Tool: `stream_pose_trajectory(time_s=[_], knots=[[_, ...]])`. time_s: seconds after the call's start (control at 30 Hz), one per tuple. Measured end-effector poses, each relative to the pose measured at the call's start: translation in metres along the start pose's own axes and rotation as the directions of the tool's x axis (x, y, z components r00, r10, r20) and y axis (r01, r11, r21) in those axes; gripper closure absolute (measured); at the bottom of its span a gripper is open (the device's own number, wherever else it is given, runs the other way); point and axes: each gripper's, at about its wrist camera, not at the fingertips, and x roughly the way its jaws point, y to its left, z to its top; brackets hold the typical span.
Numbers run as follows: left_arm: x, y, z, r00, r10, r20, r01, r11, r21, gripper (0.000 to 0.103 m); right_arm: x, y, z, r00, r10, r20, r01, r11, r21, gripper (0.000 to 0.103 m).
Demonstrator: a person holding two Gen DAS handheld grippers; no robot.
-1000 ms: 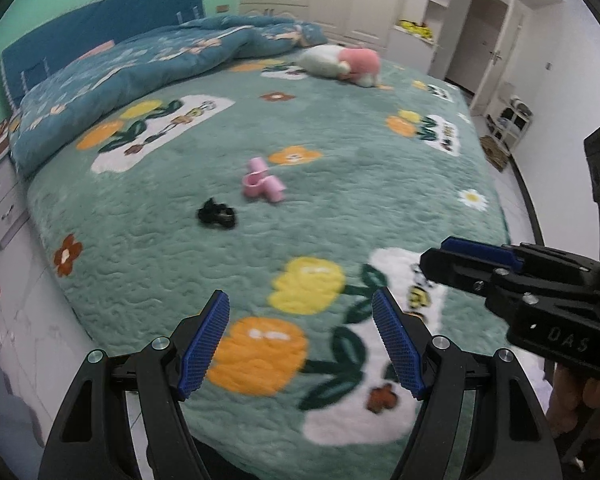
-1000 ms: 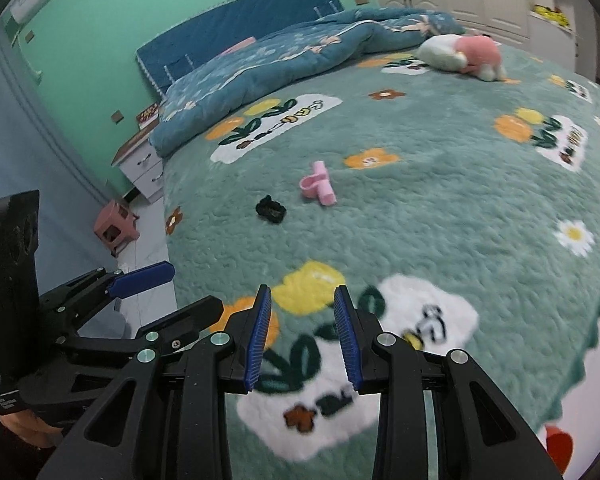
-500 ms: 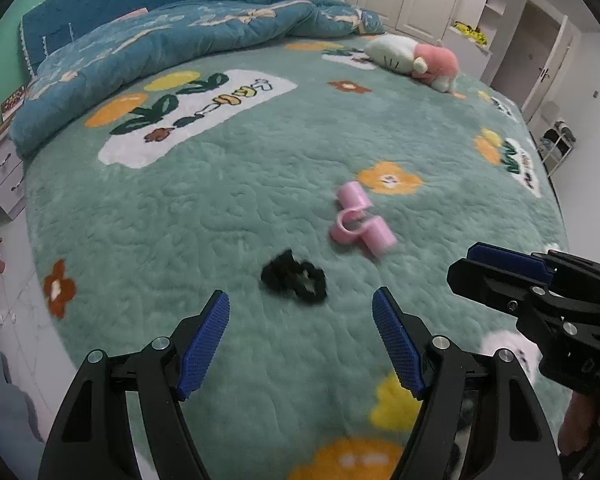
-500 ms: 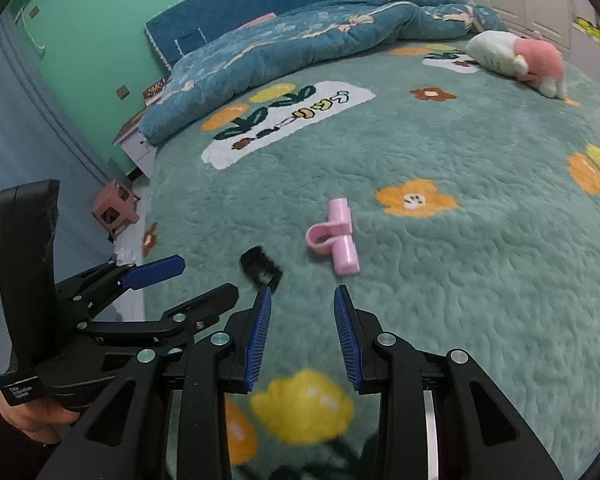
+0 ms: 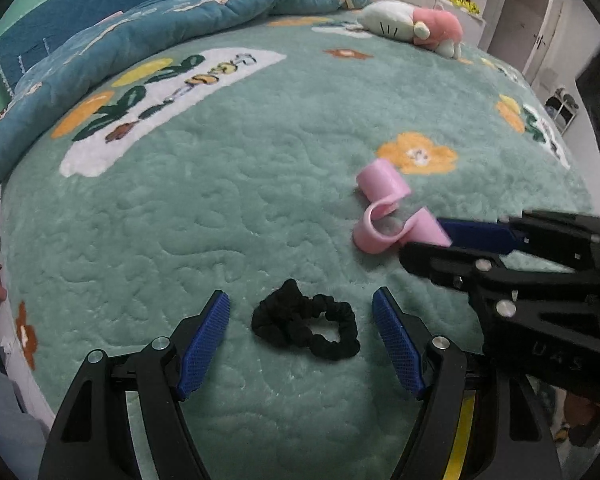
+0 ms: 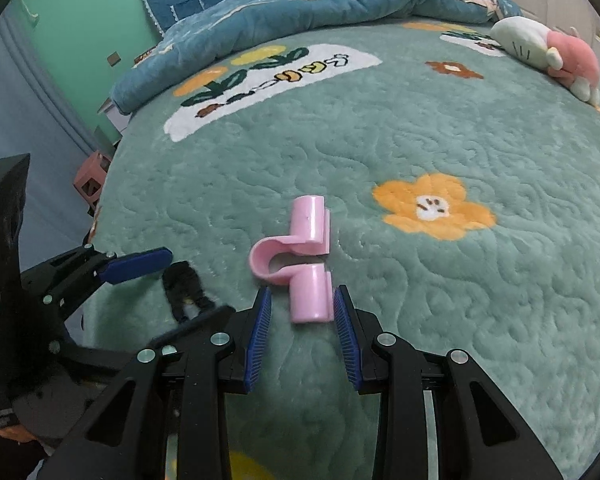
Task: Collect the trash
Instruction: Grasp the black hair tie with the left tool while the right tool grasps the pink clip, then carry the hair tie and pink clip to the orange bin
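Left wrist view: left gripper (image 5: 302, 334) spread wide around black hair tie (image 5: 306, 326) on bed (image 5: 228, 216). Right gripper (image 6: 302, 316) partly apart, straddling pink clip (image 6: 300, 262) beside hair tie, not pressing.

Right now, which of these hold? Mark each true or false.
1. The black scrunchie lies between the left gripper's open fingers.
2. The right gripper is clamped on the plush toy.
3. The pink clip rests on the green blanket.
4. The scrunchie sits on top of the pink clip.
1. True: black scrunchie, left gripper.
2. False: the right gripper is open around one end of the pink clip; the plush toy lies far off.
3. True: green blanket.
4. False: they lie apart.
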Motion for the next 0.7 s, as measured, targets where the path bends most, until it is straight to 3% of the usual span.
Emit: stream_pose_trajectory(time_s=[0.13, 0.17, 0.2, 0.23, 0.3, 0.33, 0.7], knots=[[0.009, 0.004, -0.002, 1.0, -0.008, 0.016, 0.009, 0.999, -0.032, 0.032, 0.014, -0.003, -0.001, 1.0, -0.008, -0.01, 0.008, 1.0, -0.01, 0.07], [0.009, 0.005, -0.002, 1.0, 0.002, 0.021, -0.001, 0.999, -0.04, 0.035, 0.016, -0.002, -0.001, 1.0, -0.015, -0.002, 0.015, 1.0, -0.022, 0.076], [0.007, 0.004, -0.002, 1.0, 0.015, 0.021, -0.014, 0.999, -0.041, 0.043, 0.016, -0.002, -0.001, 1.0, -0.023, 0.007, 0.023, 0.999, -0.027, 0.081], [0.006, 0.004, -0.001, 1.0, 0.019, 0.024, -0.018, 0.999, -0.041, 0.059, 0.016, -0.003, -0.002, 1.0, -0.019, 0.015, 0.02, 0.999, -0.026, 0.081], [0.001, 0.01, -0.001, 1.0, -0.009, 0.023, 0.01, 0.997, -0.072, 0.079, 0.013, -0.006, -0.003, 1.0, -0.004, 0.025, 0.005, 1.0, -0.007, 0.081], [0.0, 0.012, -0.001, 1.0, -0.016, 0.022, 0.018, 0.996, -0.084, 0.082, 0.011, -0.007, -0.004, 1.0, 0.0, 0.029, 0.0, 1.0, 0.0, 0.081], [-0.019, 0.011, -0.013, 0.997, -0.073, 0.007, 0.073, 0.989, -0.127, 0.085, -0.02, -0.004, -0.018, 0.999, 0.018, 0.05, -0.018, 1.0, 0.014, 0.081]])
